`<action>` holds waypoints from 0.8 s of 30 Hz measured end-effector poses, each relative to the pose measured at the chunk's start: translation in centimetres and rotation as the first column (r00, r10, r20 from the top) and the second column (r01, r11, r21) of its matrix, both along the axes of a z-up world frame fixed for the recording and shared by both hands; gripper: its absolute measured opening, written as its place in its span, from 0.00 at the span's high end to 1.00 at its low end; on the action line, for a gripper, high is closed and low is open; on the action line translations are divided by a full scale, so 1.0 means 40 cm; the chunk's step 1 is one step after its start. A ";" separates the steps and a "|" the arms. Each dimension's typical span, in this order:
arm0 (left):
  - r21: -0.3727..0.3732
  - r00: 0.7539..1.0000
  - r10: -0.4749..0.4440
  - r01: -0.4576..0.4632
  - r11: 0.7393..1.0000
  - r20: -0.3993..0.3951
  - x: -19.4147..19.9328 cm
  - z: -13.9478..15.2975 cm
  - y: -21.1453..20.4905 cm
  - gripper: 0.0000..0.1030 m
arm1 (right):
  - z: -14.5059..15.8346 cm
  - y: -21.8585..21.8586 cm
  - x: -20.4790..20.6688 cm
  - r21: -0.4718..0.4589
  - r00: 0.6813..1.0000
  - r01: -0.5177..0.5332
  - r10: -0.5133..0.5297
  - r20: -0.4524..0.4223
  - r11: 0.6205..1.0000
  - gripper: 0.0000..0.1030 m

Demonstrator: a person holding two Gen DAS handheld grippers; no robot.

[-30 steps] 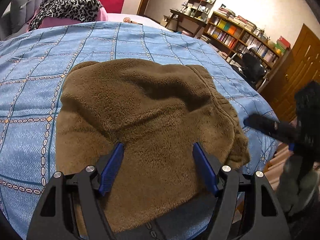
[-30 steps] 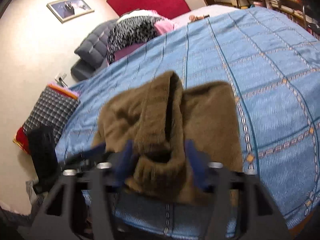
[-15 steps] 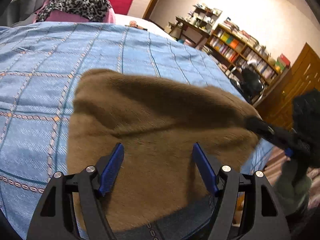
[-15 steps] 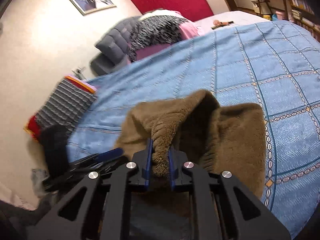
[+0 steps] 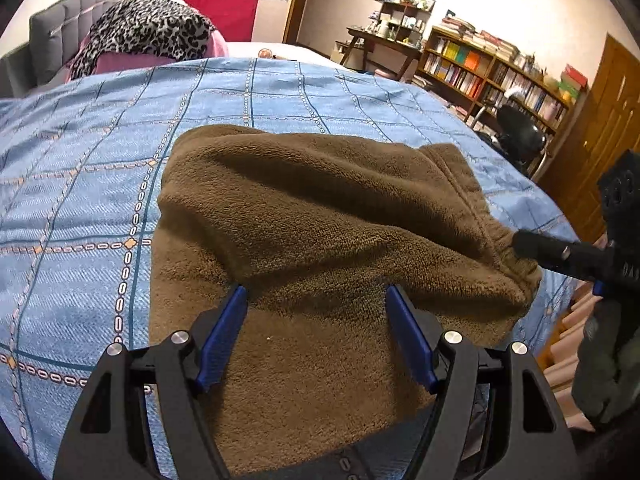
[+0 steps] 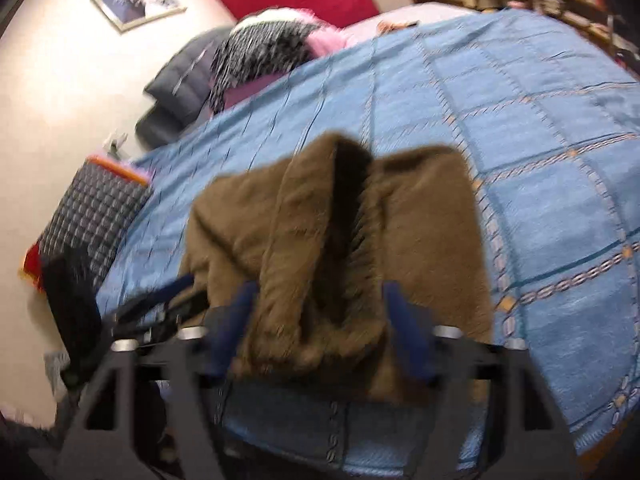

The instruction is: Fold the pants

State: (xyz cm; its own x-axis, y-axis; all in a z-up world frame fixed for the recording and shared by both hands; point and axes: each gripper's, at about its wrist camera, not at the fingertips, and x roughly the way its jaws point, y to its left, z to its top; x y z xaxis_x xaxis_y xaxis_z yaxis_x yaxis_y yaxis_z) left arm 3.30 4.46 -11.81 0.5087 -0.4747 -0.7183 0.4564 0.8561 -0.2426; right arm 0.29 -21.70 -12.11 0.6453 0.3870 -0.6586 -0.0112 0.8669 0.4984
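The brown fleece pants (image 5: 320, 232) lie folded in a bundle on the blue checked bedspread (image 5: 80, 200), near its front edge. My left gripper (image 5: 316, 300) is open, its blue fingers resting over the near part of the pants. My right gripper (image 6: 320, 300) is open around the raised waistband ridge of the pants (image 6: 332, 240); the view is blurred. In the left wrist view the right gripper's black fingers (image 5: 552, 252) touch the pants' right corner.
Pillows and a leopard-print blanket (image 5: 148, 32) lie at the head of the bed. A bookshelf (image 5: 500, 72), a desk and a black chair (image 5: 520, 136) stand to the right. A checked cushion (image 6: 92, 216) leans by the wall on the left.
My right gripper was shut on the waistband fold half a second ago and has now opened, letting it go. The pants have settled lower. The left gripper stays open.
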 end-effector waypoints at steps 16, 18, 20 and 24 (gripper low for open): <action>-0.020 1.000 0.014 -0.014 1.000 -0.005 0.008 0.002 0.016 0.31 | -0.064 0.030 0.164 0.146 0.990 -0.089 0.104 -0.099 0.985 0.76; -0.043 0.999 0.025 -0.026 0.999 -0.021 0.012 0.015 0.026 0.31 | -0.029 0.030 0.153 0.123 0.993 -0.098 0.105 -0.057 0.988 0.80; -0.065 0.999 0.032 -0.033 0.997 -0.021 0.011 0.031 0.032 0.31 | 0.024 0.011 0.138 0.116 0.996 -0.092 0.092 0.000 0.989 0.81; -0.077 1.000 -0.007 0.007 0.997 0.006 -0.009 0.059 0.011 0.31 | 0.092 -0.055 0.095 0.076 0.997 -0.035 0.029 0.073 0.997 0.82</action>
State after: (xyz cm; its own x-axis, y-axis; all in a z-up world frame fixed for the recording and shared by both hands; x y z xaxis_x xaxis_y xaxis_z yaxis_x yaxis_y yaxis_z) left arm 2.93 4.90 -9.46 0.5089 -0.5319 -0.6769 0.4639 0.8318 -0.3049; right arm 4.11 -23.89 -8.42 0.6762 0.4559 -0.5787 -0.0763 0.8246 0.5605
